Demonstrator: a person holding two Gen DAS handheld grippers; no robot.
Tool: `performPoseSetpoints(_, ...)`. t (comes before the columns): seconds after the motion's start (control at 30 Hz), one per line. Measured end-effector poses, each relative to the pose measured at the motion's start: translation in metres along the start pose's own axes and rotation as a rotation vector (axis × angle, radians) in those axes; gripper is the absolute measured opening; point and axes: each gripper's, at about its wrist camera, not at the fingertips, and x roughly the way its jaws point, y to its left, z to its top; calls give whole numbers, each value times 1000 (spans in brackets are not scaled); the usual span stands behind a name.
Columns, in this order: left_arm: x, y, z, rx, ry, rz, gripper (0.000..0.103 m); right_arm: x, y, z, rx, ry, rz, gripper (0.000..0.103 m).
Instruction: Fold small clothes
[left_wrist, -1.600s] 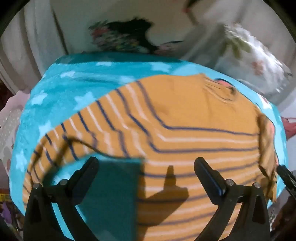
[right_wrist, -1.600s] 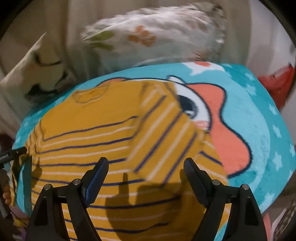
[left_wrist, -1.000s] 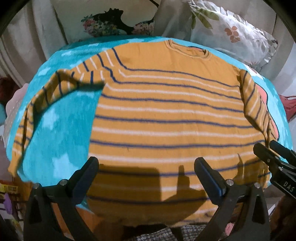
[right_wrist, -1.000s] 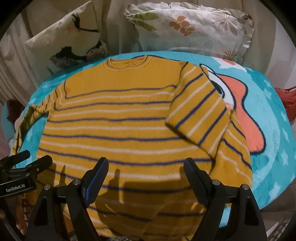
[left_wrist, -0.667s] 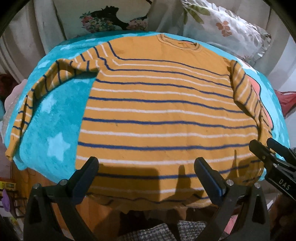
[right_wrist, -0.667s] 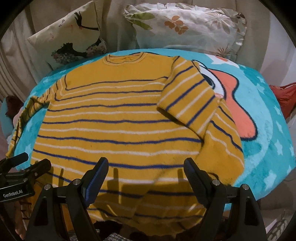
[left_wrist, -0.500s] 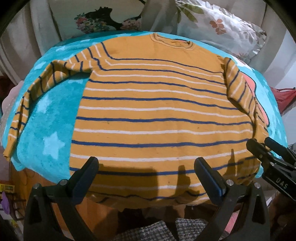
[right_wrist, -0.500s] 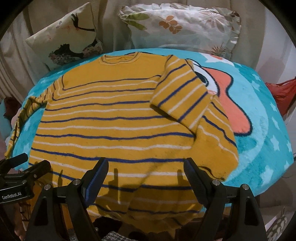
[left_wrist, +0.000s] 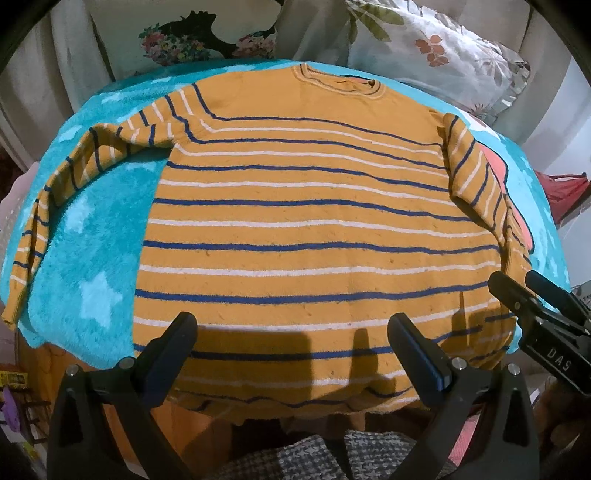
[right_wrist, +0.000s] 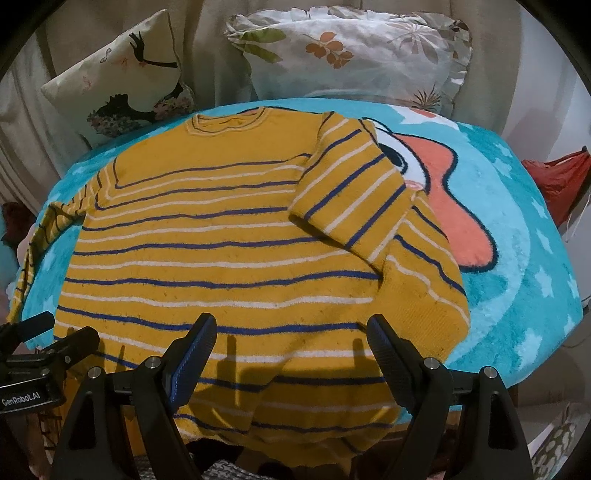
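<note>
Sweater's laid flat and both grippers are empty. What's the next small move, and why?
Probably take the left gripper to the outstretched sleeve and fold it across the sweater. The other sleeve already lies doubled over the body, while this one trails off the blanket edge. Both grippers are open, with the right gripper over the hem.

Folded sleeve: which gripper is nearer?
Right. The right gripper hovers over the hem just below the folded sleeve; the left gripper is across the sweater.

Sweater (left_wrist: 314, 229) on blanket (left_wrist: 85, 240) — pillows (right_wrist: 354, 48) behind
</note>
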Motion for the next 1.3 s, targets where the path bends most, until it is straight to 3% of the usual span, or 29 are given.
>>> performPoseSetpoints(0.6, 10, 15, 21, 13, 6, 80, 103, 20, 12, 22, -9, 17, 5, 87)
performPoseSetpoints(1.3, 46, 25, 37, -6, 105, 43, 103, 67, 11, 24, -12, 140, -39, 88)
